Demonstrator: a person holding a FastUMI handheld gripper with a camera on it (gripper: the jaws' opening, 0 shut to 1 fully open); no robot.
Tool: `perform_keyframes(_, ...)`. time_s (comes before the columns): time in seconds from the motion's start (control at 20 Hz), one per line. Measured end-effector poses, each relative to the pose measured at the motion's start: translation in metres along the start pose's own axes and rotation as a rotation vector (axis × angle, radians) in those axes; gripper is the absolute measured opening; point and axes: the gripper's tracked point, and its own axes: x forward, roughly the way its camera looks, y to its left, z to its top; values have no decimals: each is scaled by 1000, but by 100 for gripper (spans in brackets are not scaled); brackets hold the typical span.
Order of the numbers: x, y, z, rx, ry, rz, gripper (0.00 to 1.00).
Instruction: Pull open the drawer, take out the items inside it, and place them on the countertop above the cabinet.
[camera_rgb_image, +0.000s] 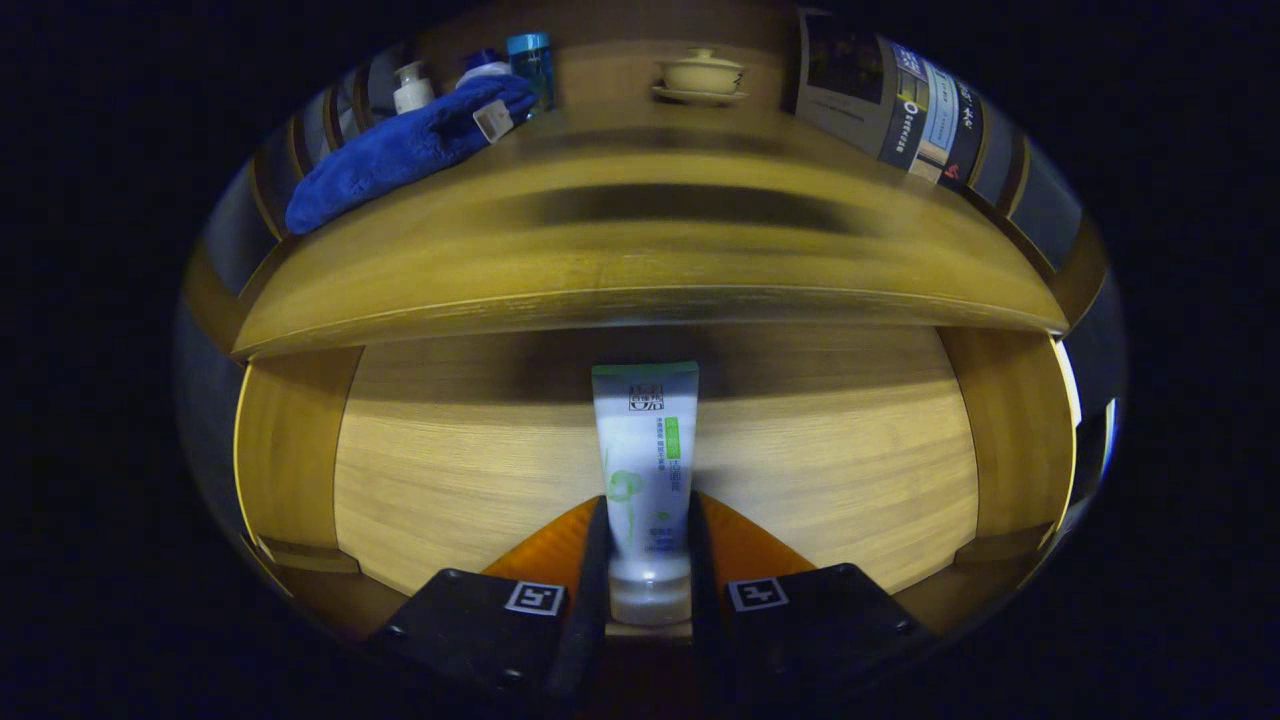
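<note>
The gripper (648, 560) is clamped on a white tube (645, 470), both fingers pressing its sides near the cap end, low in the middle of the frame. The tube stands up over the open drawer (450, 470). Above runs the countertop (640, 270). On it at upper left lie a blue cloth (400, 155) and bottles (412, 87); a lidded cup (701, 75) sits at upper centre.
</note>
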Motion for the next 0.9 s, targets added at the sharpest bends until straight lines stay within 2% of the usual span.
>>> perform_keyframes(0.5, -80, 19, 8, -53, -106, 75, 46)
perform_keyframes(0.9, -123, 32, 21, -99, -149, 85, 45)
